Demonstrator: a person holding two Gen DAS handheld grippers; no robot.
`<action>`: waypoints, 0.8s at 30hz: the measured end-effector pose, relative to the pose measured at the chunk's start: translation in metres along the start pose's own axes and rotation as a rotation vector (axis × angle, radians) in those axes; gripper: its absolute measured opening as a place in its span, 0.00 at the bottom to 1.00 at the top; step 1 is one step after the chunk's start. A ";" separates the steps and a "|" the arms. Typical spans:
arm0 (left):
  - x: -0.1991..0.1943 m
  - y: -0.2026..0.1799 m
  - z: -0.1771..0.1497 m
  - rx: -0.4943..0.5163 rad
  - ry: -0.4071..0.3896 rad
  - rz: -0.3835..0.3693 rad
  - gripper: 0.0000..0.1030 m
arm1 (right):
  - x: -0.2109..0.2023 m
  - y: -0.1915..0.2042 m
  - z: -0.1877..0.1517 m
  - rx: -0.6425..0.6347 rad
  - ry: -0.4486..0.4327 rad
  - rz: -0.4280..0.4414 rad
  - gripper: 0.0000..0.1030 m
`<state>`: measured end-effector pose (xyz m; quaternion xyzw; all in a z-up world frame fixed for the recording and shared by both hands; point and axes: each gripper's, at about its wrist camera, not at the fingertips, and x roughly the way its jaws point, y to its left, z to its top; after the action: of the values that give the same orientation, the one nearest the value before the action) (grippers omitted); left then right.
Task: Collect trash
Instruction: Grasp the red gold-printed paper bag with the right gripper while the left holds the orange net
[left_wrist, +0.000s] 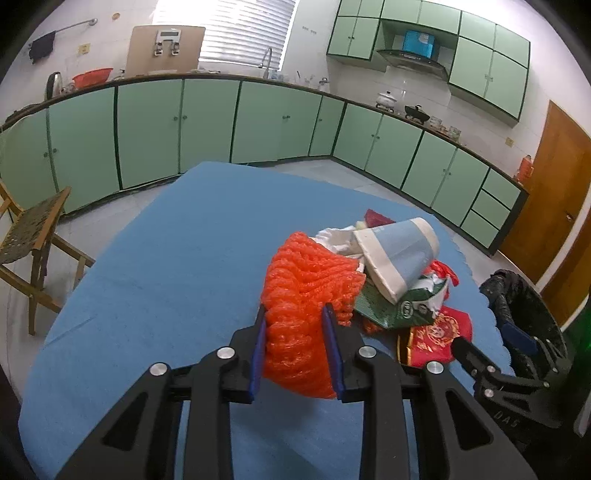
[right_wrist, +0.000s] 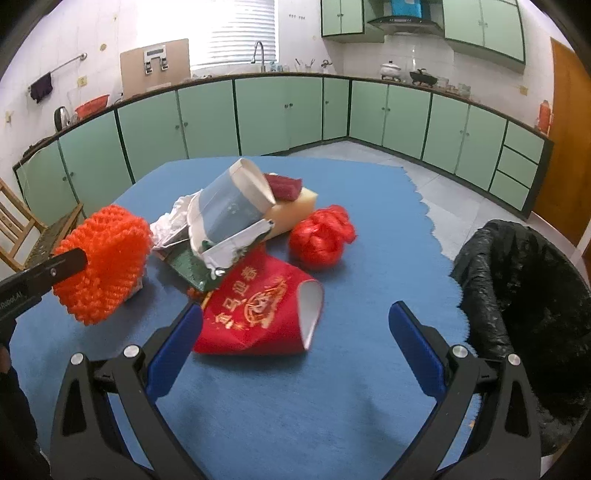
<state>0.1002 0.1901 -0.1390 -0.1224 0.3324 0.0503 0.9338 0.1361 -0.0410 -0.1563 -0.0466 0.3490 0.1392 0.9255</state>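
Observation:
My left gripper (left_wrist: 295, 314) is shut on an orange foam net (left_wrist: 310, 291), held just above the blue tablecloth (left_wrist: 166, 258); the net also shows in the right wrist view (right_wrist: 107, 262). Beside it lies a trash pile: a blue-and-white paper cup (right_wrist: 232, 206), a green wrapper (right_wrist: 192, 269), a crushed red paper cup (right_wrist: 258, 314), a red plastic bag ball (right_wrist: 321, 236) and a yellow sponge (right_wrist: 295, 210). My right gripper (right_wrist: 295, 314) is open and empty, just in front of the red cup.
A bin lined with a black bag (right_wrist: 524, 295) stands at the table's right edge, also in the left wrist view (left_wrist: 524, 314). A wooden chair (left_wrist: 33, 236) stands left. Green kitchen cabinets (left_wrist: 207, 122) run behind.

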 end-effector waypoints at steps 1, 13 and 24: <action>0.000 0.001 0.000 -0.001 -0.003 0.005 0.26 | 0.002 0.001 0.000 0.002 0.003 0.002 0.95; 0.005 0.010 -0.008 0.005 0.005 0.039 0.26 | 0.030 0.028 -0.002 -0.014 0.088 -0.024 0.95; 0.008 0.011 -0.011 -0.014 0.020 0.018 0.26 | 0.027 -0.002 -0.009 0.051 0.109 -0.074 0.94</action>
<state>0.0974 0.1975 -0.1542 -0.1263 0.3423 0.0597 0.9291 0.1501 -0.0382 -0.1805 -0.0433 0.4002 0.0934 0.9106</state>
